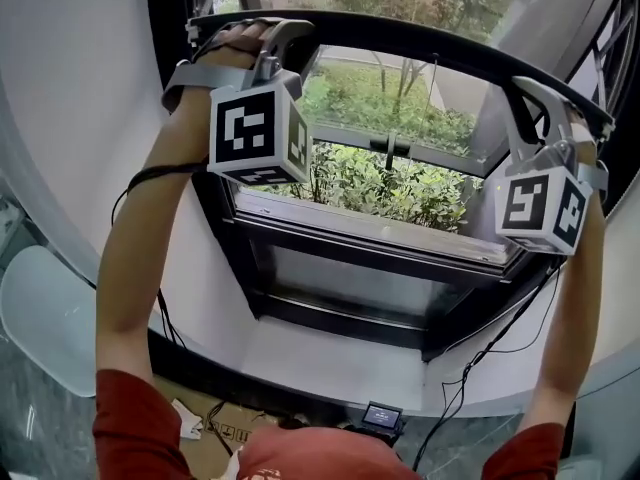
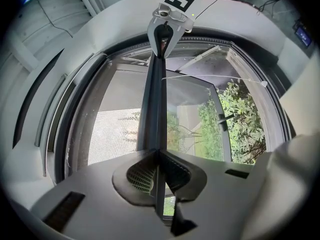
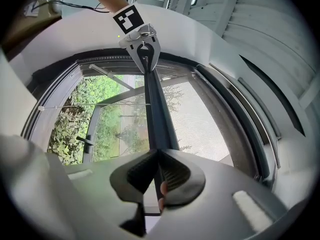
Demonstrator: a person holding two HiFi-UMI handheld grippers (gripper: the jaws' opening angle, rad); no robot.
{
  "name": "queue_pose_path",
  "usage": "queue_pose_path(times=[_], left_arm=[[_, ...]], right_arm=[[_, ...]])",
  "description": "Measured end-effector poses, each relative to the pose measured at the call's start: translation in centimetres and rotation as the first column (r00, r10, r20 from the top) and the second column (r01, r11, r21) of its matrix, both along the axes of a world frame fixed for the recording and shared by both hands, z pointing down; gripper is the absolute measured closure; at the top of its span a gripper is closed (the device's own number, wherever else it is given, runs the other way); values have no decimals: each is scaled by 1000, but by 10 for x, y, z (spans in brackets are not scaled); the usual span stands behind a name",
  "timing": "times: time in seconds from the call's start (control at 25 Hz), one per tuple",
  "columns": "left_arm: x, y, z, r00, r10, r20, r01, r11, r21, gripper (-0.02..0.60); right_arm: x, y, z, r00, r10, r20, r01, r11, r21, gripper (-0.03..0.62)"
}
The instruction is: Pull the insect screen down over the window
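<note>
The insect screen's dark pull bar spans the top of the window opening. In the head view my left gripper is shut on the bar's left end and my right gripper on its right end. From the left gripper, the bar runs away from its jaws to the right gripper, with grey mesh on one side. From the right gripper, the bar reaches the left gripper, with mesh beside it.
Below the bar an outward-opened window sash with a black handle shows green shrubs beyond. A white sill lies below. Cables, a small screen device and a cardboard box sit near the floor. A thin cord crosses the opening.
</note>
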State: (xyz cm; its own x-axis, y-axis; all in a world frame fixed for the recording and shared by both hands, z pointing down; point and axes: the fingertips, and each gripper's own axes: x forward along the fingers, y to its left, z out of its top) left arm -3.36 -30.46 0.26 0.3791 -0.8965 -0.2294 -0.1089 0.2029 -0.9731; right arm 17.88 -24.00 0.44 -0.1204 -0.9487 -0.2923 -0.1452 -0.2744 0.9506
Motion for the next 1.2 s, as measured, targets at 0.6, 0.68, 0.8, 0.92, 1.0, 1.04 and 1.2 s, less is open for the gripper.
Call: queue_pose_path(times=[0.6, 0.68, 0.8, 0.92, 1.0, 1.04, 1.2], left_arm=[[0, 14, 59, 1000, 5, -13, -6, 1000, -27, 554], [-1, 11, 63, 1000, 2, -2, -2, 999, -43, 554], [-2, 10, 63, 1000, -3, 2, 3, 999, -50, 554], [-4, 12, 65, 1000, -3, -5, 3, 998, -58, 554], [-4, 12, 72, 1000, -3, -2, 3, 998, -69, 554], [-4, 12, 78, 1000, -2, -1, 2, 997, -74, 554], [-2, 11, 108, 1000, 0, -3, 0, 995, -96, 555]], right_arm=[[-1, 11, 63, 999, -13, 46, 16, 998, -60, 559], [-1, 11, 65, 999, -13, 45, 16, 997, -72, 559], [-1, 10, 65, 999, -16, 50, 20, 997, -79, 559], [-3, 12, 67, 998, -16, 63, 21, 996, -85, 559], [-4, 12, 73, 998, -14, 68, 20, 995, -95, 559], [-3, 12, 79, 997, -14, 69, 21, 995, -100, 559], [-1, 10, 108, 996, -25, 83, 35, 992, -118, 559]])
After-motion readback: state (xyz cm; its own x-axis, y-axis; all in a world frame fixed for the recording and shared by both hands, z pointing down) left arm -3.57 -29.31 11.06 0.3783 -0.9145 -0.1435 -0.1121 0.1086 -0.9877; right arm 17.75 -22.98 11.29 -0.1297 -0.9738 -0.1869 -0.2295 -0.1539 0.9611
